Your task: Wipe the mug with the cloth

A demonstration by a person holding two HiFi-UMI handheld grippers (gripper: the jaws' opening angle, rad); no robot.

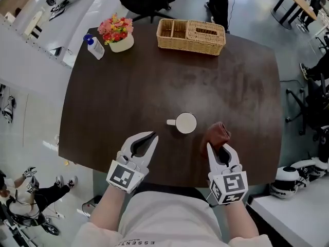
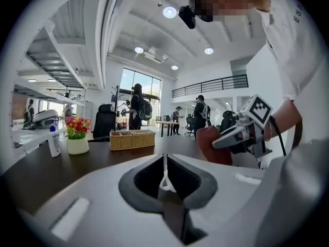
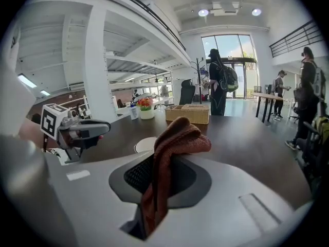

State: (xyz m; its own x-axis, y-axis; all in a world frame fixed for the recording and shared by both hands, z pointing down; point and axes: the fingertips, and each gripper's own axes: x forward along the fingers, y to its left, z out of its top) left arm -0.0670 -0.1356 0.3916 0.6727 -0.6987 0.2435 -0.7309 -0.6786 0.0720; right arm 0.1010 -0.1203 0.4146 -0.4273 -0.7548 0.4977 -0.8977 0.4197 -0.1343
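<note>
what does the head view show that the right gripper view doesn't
Only the head view shows the table edge to edge and the marker cube on the right gripper. Only the right gripper view shows the ceiling lights and tall windows. Both show the mug, the cloth pinched in the right gripper's jaws, the left gripper, the basket and the flowers.

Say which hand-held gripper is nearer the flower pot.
Left. Left hand-held gripper: same side of the mug as the flower pot. Right hand-held gripper: the other side.
</note>
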